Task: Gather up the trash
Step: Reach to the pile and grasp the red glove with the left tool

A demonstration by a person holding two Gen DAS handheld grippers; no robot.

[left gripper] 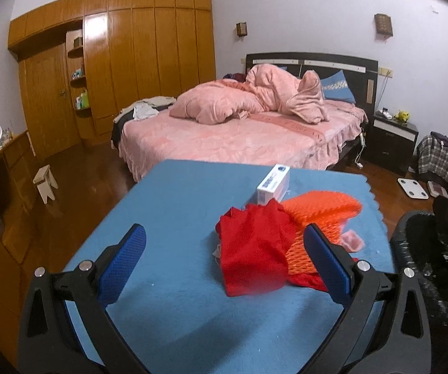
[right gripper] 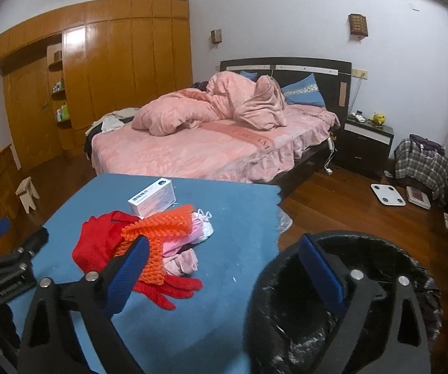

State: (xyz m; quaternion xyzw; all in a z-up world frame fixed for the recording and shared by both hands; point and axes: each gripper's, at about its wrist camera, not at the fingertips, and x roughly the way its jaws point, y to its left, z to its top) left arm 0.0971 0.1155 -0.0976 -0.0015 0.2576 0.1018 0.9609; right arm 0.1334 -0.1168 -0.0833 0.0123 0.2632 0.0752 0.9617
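Observation:
A blue-covered table (left gripper: 174,205) (right gripper: 239,218) holds a pile: a red cloth (left gripper: 255,249) (right gripper: 96,243), an orange knitted piece (left gripper: 320,208) (right gripper: 158,230), pink items (right gripper: 183,261), a red glove (right gripper: 174,286) and a white box (left gripper: 273,184) (right gripper: 152,199) behind them. A black bin with a black liner (right gripper: 286,318) (left gripper: 417,249) stands at the table's right edge. My left gripper (left gripper: 224,255) is open and empty, just short of the red cloth. My right gripper (right gripper: 224,261) is open and empty, over the table edge and the bin's rim. The left gripper also shows in the right wrist view (right gripper: 9,258).
A pink bed (left gripper: 239,134) lies beyond the table, with a wooden wardrobe (left gripper: 130,62) at left. A small stool (left gripper: 46,184), a white scale (right gripper: 387,194), a nightstand (right gripper: 367,143) and a plaid bag (right gripper: 420,162) stand on the wood floor.

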